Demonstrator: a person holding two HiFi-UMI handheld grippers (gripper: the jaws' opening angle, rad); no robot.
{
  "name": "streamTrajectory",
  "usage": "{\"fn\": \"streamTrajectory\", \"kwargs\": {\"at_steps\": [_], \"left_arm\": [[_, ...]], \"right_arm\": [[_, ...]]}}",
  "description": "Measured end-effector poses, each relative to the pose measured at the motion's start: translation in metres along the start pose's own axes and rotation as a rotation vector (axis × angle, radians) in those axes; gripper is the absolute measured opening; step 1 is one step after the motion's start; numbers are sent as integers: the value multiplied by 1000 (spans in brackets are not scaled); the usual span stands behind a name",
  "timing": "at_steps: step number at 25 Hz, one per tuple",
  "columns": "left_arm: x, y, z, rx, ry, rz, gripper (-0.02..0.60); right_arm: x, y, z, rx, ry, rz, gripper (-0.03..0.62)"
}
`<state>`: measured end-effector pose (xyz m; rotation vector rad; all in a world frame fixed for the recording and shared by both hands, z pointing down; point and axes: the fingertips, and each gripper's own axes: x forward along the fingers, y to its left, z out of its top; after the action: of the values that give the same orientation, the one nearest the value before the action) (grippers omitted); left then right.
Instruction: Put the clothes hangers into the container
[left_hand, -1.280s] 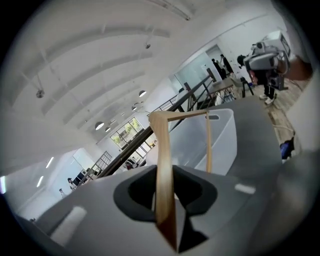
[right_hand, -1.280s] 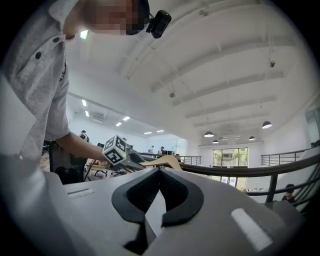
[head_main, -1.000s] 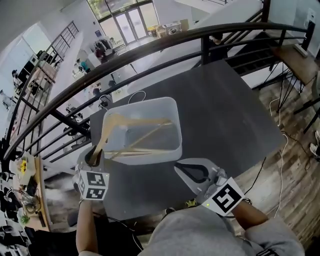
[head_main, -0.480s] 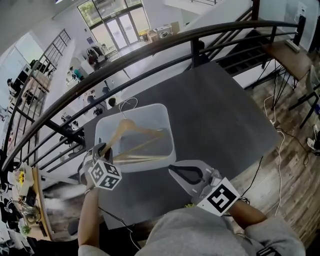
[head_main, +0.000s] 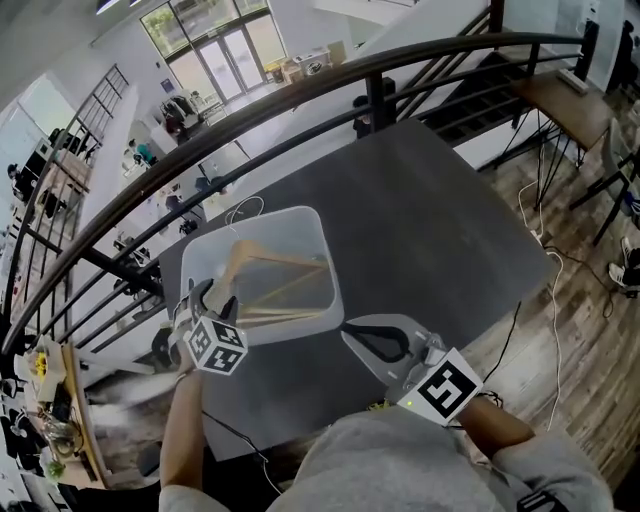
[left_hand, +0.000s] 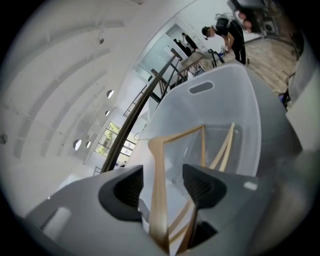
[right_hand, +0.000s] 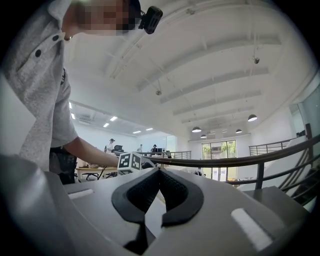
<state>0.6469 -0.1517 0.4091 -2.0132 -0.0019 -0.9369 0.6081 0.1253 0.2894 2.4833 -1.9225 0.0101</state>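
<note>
- In the bin (head_main: 312, 222) (left_hand: 235, 70): top hanger (head_main: 285, 260) (left_hand: 156, 190), slanted across at least 1 more, near arm up against the near-left rim.
- Likely light, stiff and smooth: bare wood, no give, apt to slide or swing on a pinch far from the middle. Not fragile, by the look of it.
- Best taken on a straight arm near the shoulder, or at the neck for balance; cross-bar thinner and more prone to twist.
- Around that near arm: left gripper (head_main: 215, 297) (left_hand: 162, 175), fingers spread, wood running between the pads with a gap on both sides, no pinch.
- Over the table (head_main: 430, 220), well apart from the bin: right gripper (head_main: 352, 332) (right_hand: 160, 172), fingers pressed together on nothing.
- Against 1 s ago: hanger end then pinched and held up over the near-left rim; now lower, resting on the bin. Left jaws just opened around it. Right gripper much as before.
- Judged: this hanger as good as placed.
</note>
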Motion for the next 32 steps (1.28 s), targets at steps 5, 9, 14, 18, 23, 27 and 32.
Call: {"fn": "streamTrajectory", "kwargs": {"at_steps": [5,9,14,18,23,27,32], "left_arm": [[-19,5,8,-107,-96,-13,273],[-56,28,20,-284,-211,44,288],[-122,28,45,-607,-430,62,267],[-157,-17,69,-799,-583,15,117],[-165,-87,91,-952,-617,-98,12],[-162,-107,87,-938,-576,-95,12],[-158,-109,75,-958,-548,-104,12]], "right_arm": [[-10,-9,-1,20,28,-50,-2],[-28,-27,4,-17,31,-116,-2],[-60,-48,-1,13,56,-223,-1],[-73,-50,-7,57,69,-275,-2],[-80,-51,-13,83,84,-312,-2],[-82,-49,-11,75,80,-306,0],[-79,-48,-11,67,82,-300,-1]]}}
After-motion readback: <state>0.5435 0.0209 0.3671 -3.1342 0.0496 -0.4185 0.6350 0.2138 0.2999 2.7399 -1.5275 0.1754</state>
